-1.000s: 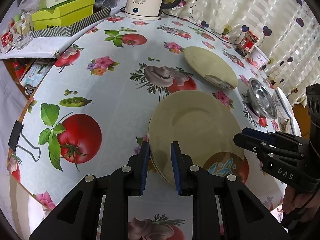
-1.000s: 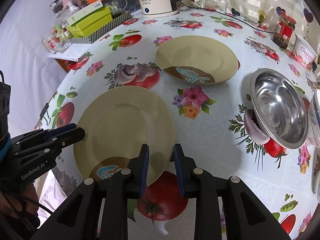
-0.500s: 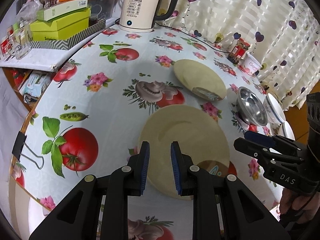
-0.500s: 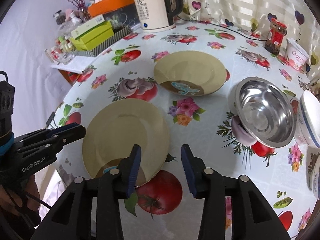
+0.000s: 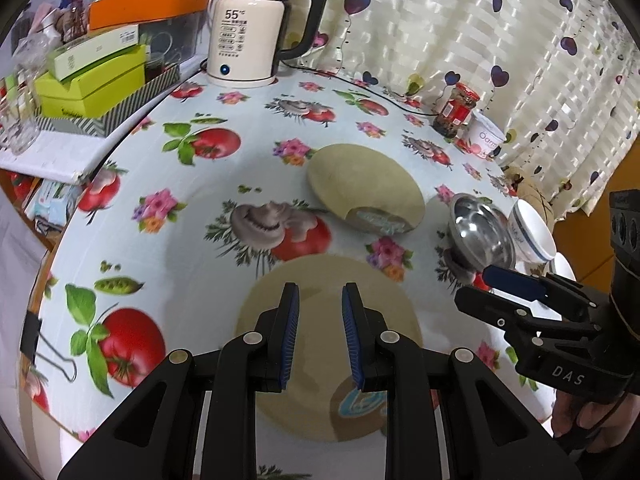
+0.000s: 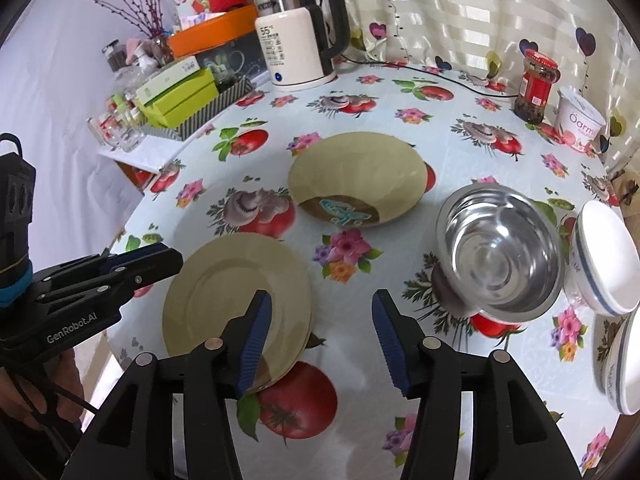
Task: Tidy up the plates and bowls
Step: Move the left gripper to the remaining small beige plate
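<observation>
We found the near plate [image 6: 236, 296] lying flat at the front edge of the table [image 6: 400, 420], apparently on top of another of the same tan colour, since a second rim showed under its right side. The far plate [image 6: 356, 178] lay flat further in, well apart from it, with the steel bowl [image 6: 500, 256] to its right and a white bowl [image 6: 608, 258] touching or just beside that; more white rims showed at the right edge.

The left hand-held gripper [image 5: 316, 336] hovered above the near plate with its jaws parted by a narrow gap and nothing between them. The right hand-held gripper [image 6: 320, 340] had its jaws spread wide, also empty, over the plate's right rim and the bare cloth beside it.

We judged the plates to be glazed ceramic: stiff, fairly heavy, slick and breakable if knocked. A flat plate offers only its rim, so we would take the far one by the edge nearest us, one finger under the lip and one on top, and keep it level. The steel bowl looked light and tough but slippery; its thin wall is the place to pinch.

Being round, the plates had no long axis. Each faced upward, and each carried a brown patch with a blue design on the rim toward us, which gave the only heading. Both bowls sat mouth up, the white one tilted.
</observation>
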`<control>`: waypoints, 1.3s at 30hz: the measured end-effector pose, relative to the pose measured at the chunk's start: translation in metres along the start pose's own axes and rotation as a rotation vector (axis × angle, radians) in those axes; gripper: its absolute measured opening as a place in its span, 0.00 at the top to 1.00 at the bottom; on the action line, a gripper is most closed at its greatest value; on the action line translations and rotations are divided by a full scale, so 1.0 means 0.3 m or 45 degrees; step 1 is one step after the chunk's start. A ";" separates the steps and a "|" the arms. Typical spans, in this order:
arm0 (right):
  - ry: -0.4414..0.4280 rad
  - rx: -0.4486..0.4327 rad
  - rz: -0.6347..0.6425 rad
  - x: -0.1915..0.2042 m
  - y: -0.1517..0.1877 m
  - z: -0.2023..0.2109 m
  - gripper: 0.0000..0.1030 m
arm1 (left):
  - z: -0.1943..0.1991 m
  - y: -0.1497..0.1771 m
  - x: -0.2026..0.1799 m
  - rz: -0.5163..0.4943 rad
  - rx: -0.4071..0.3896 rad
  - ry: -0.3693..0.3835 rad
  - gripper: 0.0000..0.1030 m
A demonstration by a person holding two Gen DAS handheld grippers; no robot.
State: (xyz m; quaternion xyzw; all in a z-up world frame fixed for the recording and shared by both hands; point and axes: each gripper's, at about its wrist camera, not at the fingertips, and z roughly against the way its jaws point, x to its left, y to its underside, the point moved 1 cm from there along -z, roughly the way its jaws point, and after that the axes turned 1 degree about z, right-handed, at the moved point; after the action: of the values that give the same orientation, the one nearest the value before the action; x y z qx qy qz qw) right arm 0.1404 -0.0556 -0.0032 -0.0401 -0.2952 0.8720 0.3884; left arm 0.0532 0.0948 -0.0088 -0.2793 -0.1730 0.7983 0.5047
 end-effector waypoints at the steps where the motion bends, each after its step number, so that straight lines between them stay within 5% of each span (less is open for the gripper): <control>1: 0.002 -0.001 -0.002 -0.006 -0.008 0.000 0.49 | -0.004 -0.011 -0.003 -0.001 -0.001 0.001 0.78; 16: 0.050 -0.032 -0.006 -0.092 -0.156 -0.007 0.49 | -0.083 -0.174 -0.039 0.008 -0.007 0.073 0.77; 29: 0.078 -0.006 0.003 -0.171 -0.294 -0.089 0.49 | -0.205 -0.276 -0.001 0.051 0.021 0.107 0.59; 39: 0.053 0.078 -0.012 -0.234 -0.364 -0.201 0.50 | -0.325 -0.320 0.029 0.077 0.104 0.106 0.58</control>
State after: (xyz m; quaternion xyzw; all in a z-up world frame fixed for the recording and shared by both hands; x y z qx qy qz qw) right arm 0.2787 -0.0183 -0.0043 -0.0451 -0.2603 0.8778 0.3997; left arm 0.1790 0.1434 -0.0339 -0.2965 -0.1108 0.8073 0.4980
